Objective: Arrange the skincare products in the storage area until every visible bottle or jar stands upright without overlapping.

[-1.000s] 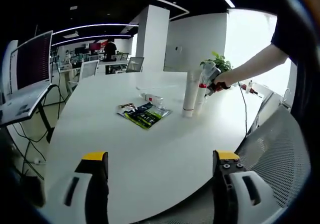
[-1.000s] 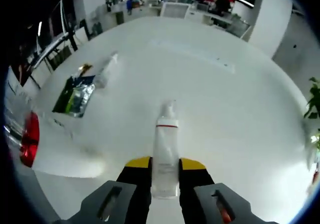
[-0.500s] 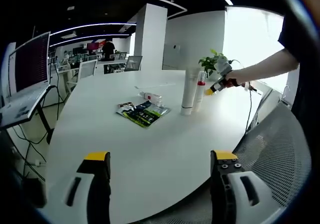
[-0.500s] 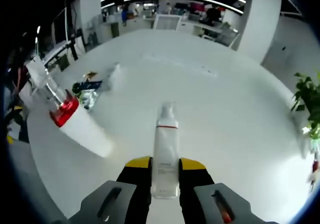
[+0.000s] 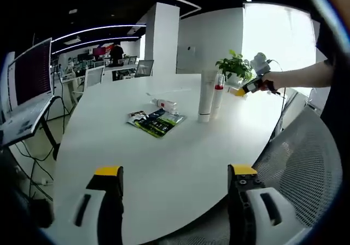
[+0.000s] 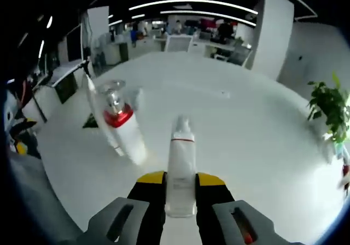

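in the left gripper view, the left tool (image 5: 172, 187) is hovering low over the near edge of the white worktop (image 5: 164, 157), its yellow-tipped jaws spread wide with nothing between them and touching nothing. two tall white bottles (image 5: 210, 96) are standing upright just beside each other near the middle of the worktop, one with a red collar. to their left a small bottle (image 5: 164, 104) is lying on its side, with a green sachet (image 5: 157, 123) flat just in front of it. off to the right, the right tool (image 5: 252, 83) is being held out over the far side of the worktop, near a potted plant (image 5: 236, 67).

in the right gripper view, the right tool (image 6: 180, 186) is pinching a white tube with a red band (image 6: 180, 168), jaws pressed against its lower body so the capped end is pointing away from the camera, lifted above the worktop (image 6: 229, 141). a red-collared bottle (image 6: 121, 127) is standing to the left of it, well short of touching.

judging by this, the step in hand is carrying the tube to a free spot. the next move is calling for setting it down on its base, clear of the two standing bottles, and releasing only once it balances. the lying bottle is not yet stood up.
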Demonstrator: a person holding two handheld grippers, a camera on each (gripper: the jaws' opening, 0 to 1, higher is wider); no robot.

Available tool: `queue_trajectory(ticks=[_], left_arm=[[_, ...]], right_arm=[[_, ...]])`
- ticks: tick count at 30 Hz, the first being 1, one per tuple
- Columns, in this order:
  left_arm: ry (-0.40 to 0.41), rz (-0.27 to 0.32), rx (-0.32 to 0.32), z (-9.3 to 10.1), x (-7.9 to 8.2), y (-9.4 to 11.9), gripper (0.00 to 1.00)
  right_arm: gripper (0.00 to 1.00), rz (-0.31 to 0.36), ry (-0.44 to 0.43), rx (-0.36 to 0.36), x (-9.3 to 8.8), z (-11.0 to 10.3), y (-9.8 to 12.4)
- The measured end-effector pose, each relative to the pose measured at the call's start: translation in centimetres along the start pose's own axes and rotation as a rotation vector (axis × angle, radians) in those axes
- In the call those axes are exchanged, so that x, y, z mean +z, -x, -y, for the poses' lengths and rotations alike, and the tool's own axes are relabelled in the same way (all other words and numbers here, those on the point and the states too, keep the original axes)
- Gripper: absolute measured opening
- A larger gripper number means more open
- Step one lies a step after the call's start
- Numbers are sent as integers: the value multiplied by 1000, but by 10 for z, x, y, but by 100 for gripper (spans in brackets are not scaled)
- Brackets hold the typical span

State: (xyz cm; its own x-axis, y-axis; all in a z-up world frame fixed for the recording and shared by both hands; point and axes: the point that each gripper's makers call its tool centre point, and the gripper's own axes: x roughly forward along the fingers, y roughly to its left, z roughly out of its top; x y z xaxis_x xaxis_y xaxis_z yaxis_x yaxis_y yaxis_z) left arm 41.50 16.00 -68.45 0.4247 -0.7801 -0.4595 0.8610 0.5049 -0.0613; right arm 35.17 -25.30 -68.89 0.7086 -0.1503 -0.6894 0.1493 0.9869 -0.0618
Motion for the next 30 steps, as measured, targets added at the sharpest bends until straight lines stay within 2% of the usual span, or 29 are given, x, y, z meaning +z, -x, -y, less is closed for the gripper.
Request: queue_trajectory(ticks=[3, 9, 19, 30], left_arm=[[9, 1, 14, -3, 0, 1, 71], [-6, -6, 19, -3, -1, 1, 70], [-6, -5, 25, -3, -1, 2, 70], [-18, -11, 26, -3, -1, 2, 70]], right_arm=[[12, 40, -13, 8, 0, -10, 14], [12, 73, -10, 24, -6, -28, 31], [12, 190, -61, 85, -8, -66, 62], [12, 280, -56, 167, 0, -106, 80]])
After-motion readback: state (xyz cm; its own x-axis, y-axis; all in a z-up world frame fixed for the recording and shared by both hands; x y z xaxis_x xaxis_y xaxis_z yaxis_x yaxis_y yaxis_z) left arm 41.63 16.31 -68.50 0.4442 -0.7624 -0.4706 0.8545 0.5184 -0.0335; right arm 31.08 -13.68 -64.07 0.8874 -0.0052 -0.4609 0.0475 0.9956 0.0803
